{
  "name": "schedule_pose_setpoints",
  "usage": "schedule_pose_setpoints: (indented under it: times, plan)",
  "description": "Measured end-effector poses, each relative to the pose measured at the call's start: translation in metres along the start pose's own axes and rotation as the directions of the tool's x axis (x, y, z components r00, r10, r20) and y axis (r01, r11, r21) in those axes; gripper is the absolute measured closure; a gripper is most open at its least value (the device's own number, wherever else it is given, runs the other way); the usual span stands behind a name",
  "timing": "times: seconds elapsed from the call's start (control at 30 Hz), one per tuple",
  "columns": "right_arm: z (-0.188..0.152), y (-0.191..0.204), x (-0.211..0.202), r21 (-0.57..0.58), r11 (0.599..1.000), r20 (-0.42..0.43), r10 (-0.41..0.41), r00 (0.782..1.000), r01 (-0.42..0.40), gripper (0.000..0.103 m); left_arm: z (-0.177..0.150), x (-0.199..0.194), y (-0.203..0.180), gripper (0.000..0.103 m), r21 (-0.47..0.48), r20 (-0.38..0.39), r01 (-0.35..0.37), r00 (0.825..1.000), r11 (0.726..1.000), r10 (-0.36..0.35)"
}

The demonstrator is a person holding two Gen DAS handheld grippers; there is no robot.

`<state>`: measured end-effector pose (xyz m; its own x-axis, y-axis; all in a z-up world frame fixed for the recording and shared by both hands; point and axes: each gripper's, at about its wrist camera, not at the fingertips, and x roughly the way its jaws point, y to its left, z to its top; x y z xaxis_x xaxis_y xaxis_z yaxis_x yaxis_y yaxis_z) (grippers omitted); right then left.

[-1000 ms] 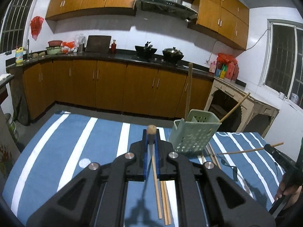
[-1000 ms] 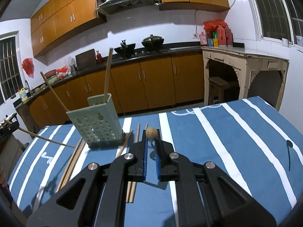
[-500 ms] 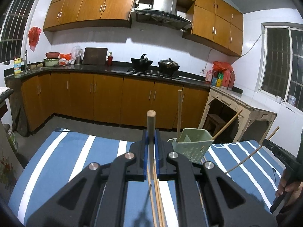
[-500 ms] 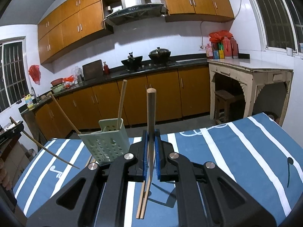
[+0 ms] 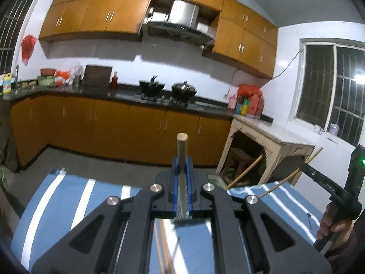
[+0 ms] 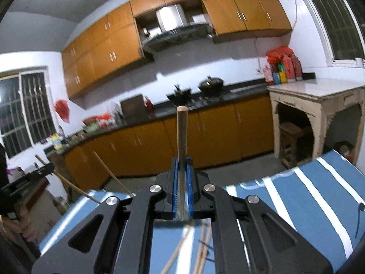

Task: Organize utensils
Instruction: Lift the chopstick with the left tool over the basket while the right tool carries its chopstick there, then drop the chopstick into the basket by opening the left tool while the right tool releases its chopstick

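My left gripper (image 5: 182, 169) is shut on a wooden chopstick (image 5: 182, 146) that stands upright between its blue pads, above the striped blue table (image 5: 68, 196). My right gripper (image 6: 182, 169) is likewise shut on a second upright chopstick (image 6: 182, 132). In the left wrist view the right gripper (image 5: 306, 170) shows at the right edge with its stick (image 5: 287, 179) slanting down. Only a pale green sliver of the utensil basket (image 5: 216, 179) shows behind my fingers, with a chopstick (image 5: 245, 172) leaning out of it. Loose chopsticks (image 6: 202, 242) lie on the cloth below.
A person's hand (image 5: 335, 221) grips the right tool's handle. Beyond the table's far edge are the floor, orange kitchen cabinets (image 5: 114, 123), a stove with pots (image 5: 182, 89) and a white stone side counter (image 6: 319, 96) at the right.
Both grippers have risen and tipped up, each lifting its chopstick off the cloth. The green basket has dropped almost out of sight behind the fingers.
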<state>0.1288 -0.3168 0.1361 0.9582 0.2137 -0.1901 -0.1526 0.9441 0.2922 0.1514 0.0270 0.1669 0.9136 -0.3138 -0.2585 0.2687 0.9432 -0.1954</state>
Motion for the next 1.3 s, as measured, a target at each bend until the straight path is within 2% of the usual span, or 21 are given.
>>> schedule_pose_setpoints:
  times: [0.13, 0.27, 0.4, 0.5, 0.6, 0.8, 0.9, 0.97, 1.0, 1.03, 1.3]
  plan:
    - [0.019, 0.018, 0.005, -0.030, 0.999, 0.065, 0.025, 0.998, -0.023, 0.095, 0.021, 0.006, -0.018, 0.096, 0.027, 0.056, 0.005, 0.998, 1.000, -0.006]
    - [0.027, 0.031, 0.021, -0.051, 0.998, 0.106, 0.029, 0.994, -0.023, 0.095, 0.033, 0.023, -0.030, 0.096, 0.029, 0.098, -0.022, 0.995, 0.999, 0.019]
    - [0.025, 0.038, 0.042, -0.070, 0.997, 0.125, 0.027, 0.992, -0.018, 0.095, 0.033, 0.046, -0.036, 0.096, 0.013, 0.096, -0.041, 0.995, 0.999, 0.040]
    - [0.018, 0.038, 0.061, -0.074, 0.997, 0.108, 0.013, 0.994, -0.005, 0.095, 0.026, 0.067, -0.034, 0.096, 0.005, 0.069, -0.055, 0.996, 0.998, 0.054]
    - [0.006, 0.034, 0.085, -0.066, 0.998, 0.049, -0.007, 0.999, 0.010, 0.095, 0.015, 0.083, -0.032, 0.096, -0.007, 0.024, -0.061, 0.998, 0.998, 0.061]
    - [-0.012, 0.032, 0.104, -0.063, 0.998, -0.033, -0.027, 0.999, 0.025, 0.095, 0.000, 0.100, -0.025, 0.096, -0.024, -0.030, -0.066, 0.997, 0.998, 0.065]
    - [-0.015, 0.034, 0.102, -0.063, 0.998, -0.046, -0.023, 0.999, 0.020, 0.093, -0.004, 0.104, -0.023, 0.095, -0.031, -0.048, -0.069, 0.997, 0.997, 0.067]
    - [-0.014, 0.032, 0.096, -0.063, 0.998, -0.041, -0.031, 0.999, 0.028, 0.084, -0.005, 0.103, -0.021, 0.092, -0.036, -0.049, -0.074, 0.996, 0.997, 0.073]
    - [-0.012, 0.030, 0.095, -0.060, 0.998, -0.038, -0.031, 0.999, 0.029, 0.075, -0.005, 0.102, -0.019, 0.090, -0.039, -0.050, -0.076, 0.996, 0.996, 0.074]
    - [-0.011, 0.029, 0.092, -0.057, 0.998, -0.032, -0.034, 0.999, 0.032, 0.072, -0.004, 0.102, -0.019, 0.086, -0.042, -0.050, -0.077, 0.996, 0.996, 0.075]
    - [-0.012, 0.021, 0.053, -0.056, 0.997, -0.019, -0.046, 0.999, 0.045, 0.072, -0.004, 0.069, -0.016, 0.077, -0.054, -0.011, -0.076, 0.997, 0.996, 0.076]
